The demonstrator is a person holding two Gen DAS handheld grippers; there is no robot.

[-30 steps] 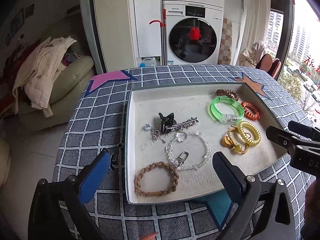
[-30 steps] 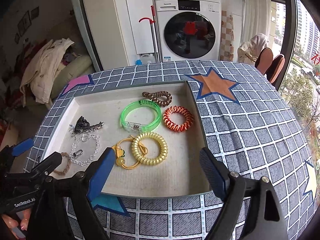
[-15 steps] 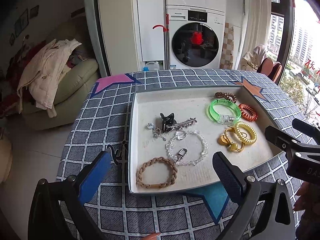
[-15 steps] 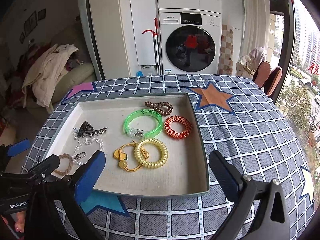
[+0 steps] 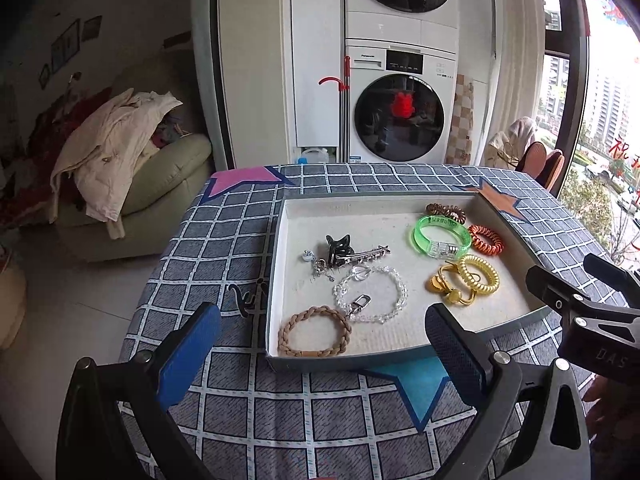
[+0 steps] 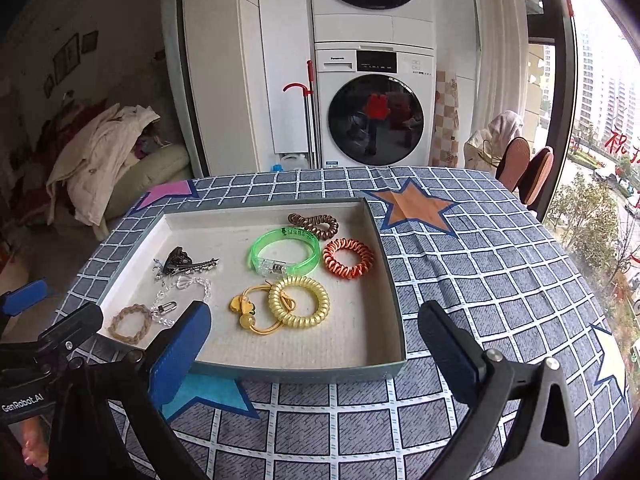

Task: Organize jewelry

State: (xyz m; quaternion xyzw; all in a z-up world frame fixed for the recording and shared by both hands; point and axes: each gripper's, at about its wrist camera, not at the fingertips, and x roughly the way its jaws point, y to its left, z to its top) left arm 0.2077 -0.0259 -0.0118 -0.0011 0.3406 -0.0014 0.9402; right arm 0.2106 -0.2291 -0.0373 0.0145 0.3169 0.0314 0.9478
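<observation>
A shallow grey tray sits on the checked tablecloth. In it lie a braided tan bracelet, a clear bead bracelet, a black hair clip, a green bangle, an orange coil tie, a brown coil tie, a yellow coil tie and a gold hair tie. My left gripper is open in front of the tray's near edge. My right gripper is open there too, holding nothing.
The tablecloth carries coloured stars. Beyond the table's far edge stand a stacked washer and dryer, a sofa piled with clothes on the left, and chairs by the window on the right.
Both grippers have drawn back and slightly up from the tray, so it looks smaller and farther. The right jaws have widened. The jewelry has not moved.
</observation>
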